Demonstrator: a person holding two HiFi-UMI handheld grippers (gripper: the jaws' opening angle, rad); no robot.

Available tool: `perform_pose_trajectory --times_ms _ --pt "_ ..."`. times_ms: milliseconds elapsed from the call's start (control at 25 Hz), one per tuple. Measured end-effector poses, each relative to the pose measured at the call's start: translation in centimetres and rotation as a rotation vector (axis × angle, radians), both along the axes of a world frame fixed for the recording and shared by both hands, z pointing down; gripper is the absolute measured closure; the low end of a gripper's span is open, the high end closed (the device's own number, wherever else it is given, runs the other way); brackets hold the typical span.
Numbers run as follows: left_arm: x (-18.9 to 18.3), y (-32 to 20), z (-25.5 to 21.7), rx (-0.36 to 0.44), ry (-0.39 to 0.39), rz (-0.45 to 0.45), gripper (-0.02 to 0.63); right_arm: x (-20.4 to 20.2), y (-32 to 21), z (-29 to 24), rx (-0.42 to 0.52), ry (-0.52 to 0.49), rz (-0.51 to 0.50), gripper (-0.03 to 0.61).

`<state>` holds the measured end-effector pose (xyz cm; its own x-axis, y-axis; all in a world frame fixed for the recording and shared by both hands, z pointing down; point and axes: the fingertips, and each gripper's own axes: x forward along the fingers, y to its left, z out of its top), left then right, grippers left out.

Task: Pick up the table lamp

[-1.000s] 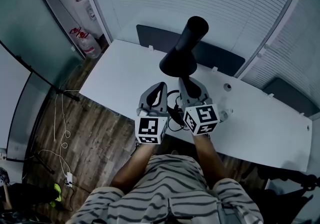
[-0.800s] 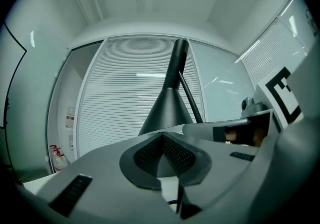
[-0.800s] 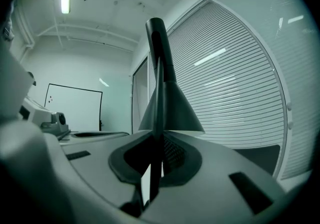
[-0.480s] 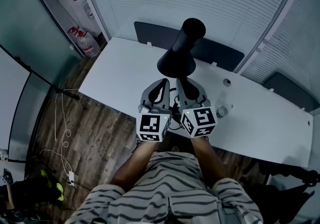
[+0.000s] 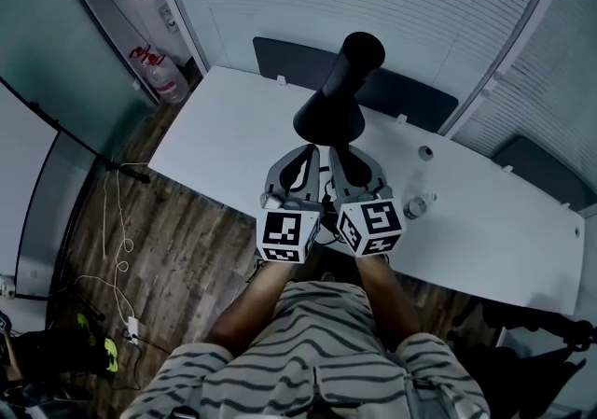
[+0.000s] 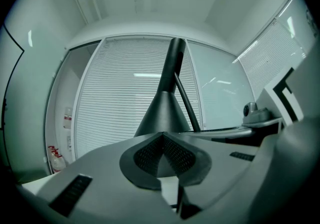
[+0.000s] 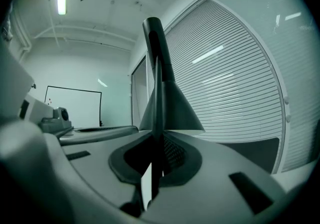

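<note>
Two grippers, left (image 5: 303, 156) and right (image 5: 341, 152), closer together

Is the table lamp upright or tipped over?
Upright: the table lamp shows its wide cone at the bottom, with its stem rising straight above it in both gripper views.

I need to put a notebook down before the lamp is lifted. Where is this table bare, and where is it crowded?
Bare: the table at its left end, from its corner to the lamp, and the right end beyond the small clear container. Crowded: the middle, where the left gripper, right gripper and a cable sit before the lamp.
</note>
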<state>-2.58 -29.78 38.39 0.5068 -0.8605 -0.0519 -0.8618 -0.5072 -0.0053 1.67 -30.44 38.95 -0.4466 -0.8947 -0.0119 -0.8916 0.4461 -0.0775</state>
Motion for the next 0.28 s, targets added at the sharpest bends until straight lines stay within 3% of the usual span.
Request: perform_pose_trajectory --times_ms 280 --pt "-0.13 0.06 0.24 0.005 0.000 -0.003 0.606 -0.26 0.02 -0.22 0.008 0.000 -0.006 0.558"
